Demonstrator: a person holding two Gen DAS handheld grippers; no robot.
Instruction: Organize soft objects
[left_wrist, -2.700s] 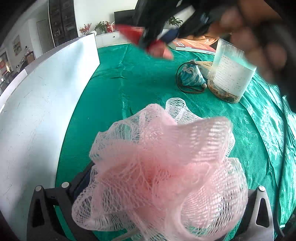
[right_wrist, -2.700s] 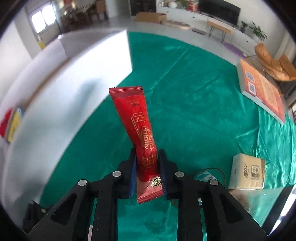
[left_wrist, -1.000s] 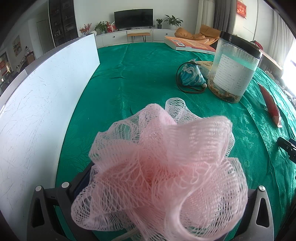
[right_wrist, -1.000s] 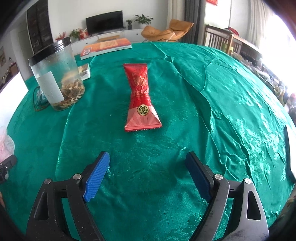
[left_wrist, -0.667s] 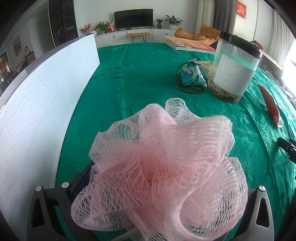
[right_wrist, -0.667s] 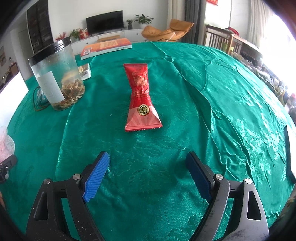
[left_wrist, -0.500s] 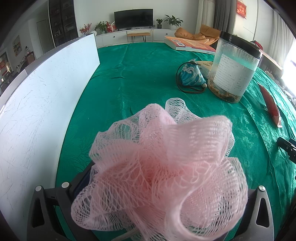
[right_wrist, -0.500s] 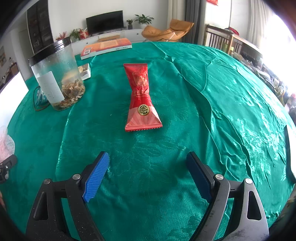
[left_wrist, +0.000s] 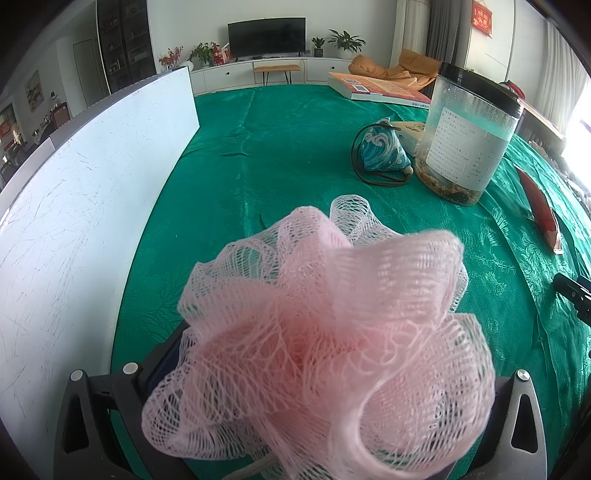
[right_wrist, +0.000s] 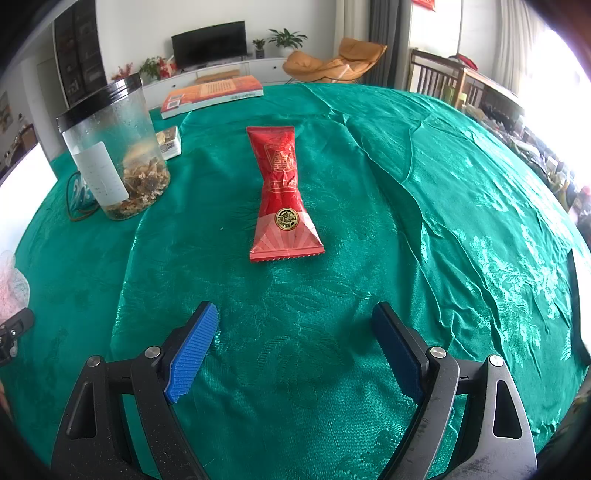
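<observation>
The left tool (left_wrist: 295, 424) is clamped on a pink mesh pouf (left_wrist: 325, 332). Best carried gently toward the white box (left_wrist: 74, 221) at 9 o'clock. The right tool (right_wrist: 295, 350) gapes empty, red packet (right_wrist: 282, 192) at 12 o'clock.

Your left gripper (left_wrist: 314, 424) clamped on pink mesh loofah (left_wrist: 325, 339), green tablecloth (left_wrist: 266, 155) below, white board (left_wrist: 85, 206) to your left, clear jar (left_wrist: 469, 136) far right

Your left tongs (left_wrist: 317, 369) are clamped around the pink mesh pouf (left_wrist: 325, 332), fingers mostly hidden behind it. Your right tongs (right_wrist: 295, 339) sit wide apart, blue pads (right_wrist: 192, 350) bare, low over the desk (right_wrist: 443, 221).
</observation>
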